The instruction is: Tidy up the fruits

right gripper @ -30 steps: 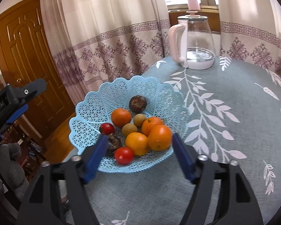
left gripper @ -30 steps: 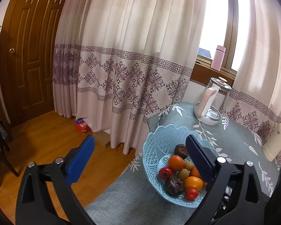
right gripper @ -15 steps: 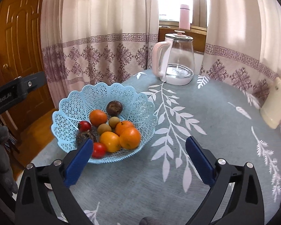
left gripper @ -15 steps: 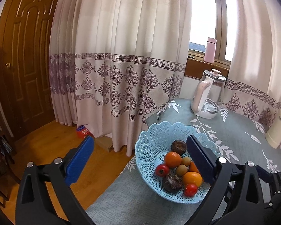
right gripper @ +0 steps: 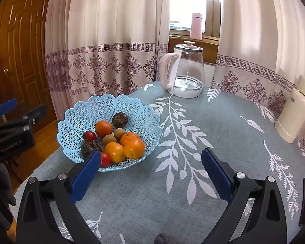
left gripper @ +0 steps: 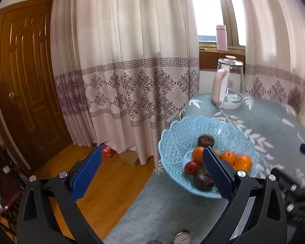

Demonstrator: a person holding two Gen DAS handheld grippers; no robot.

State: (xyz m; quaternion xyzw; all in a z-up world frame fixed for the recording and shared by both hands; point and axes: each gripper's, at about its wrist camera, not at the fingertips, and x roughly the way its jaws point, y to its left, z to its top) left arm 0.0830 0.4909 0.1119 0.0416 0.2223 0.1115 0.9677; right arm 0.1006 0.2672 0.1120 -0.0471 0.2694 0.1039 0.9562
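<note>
Round table under a grey-blue woven cloth (right gripper: 223,126) printed with white leaf sprays

Pale blue plastic lattice basket (right gripper: 87,113), scalloped rim, shallow bowl shape; sits near the table's left edge, door side

Fruit piled in the basket's near half:
- smooth orange mandarins (right gripper: 133,148), four, touching one another
- two glossy red tomatoes (right gripper: 89,135), one at the left of the pile, one at the near rim, half hidden behind a blue pad
- two small tan round fruits (right gripper: 109,139) at the centre, matte skin
- dark purple round mangosteen (right gripper: 120,120) at the far side, apart from a second dark, rougher fruit (right gripper: 87,146) at the near left

Clear glass kettle (right gripper: 185,71), pink handle and lid knob, at the table's far edge by the window. Cream rounded plastic appliance (right gripper: 292,116) at the right edge

Right gripper (right gripper: 151,173): ribbed blue pads spread wide, nothing between them, above bare cloth just beside the basket's near rim

Left gripper (left gripper: 152,171): pads likewise spread wide, empty, off the table's left edge; its right pad overlaps the basket in view, contact cannot be told
</note>
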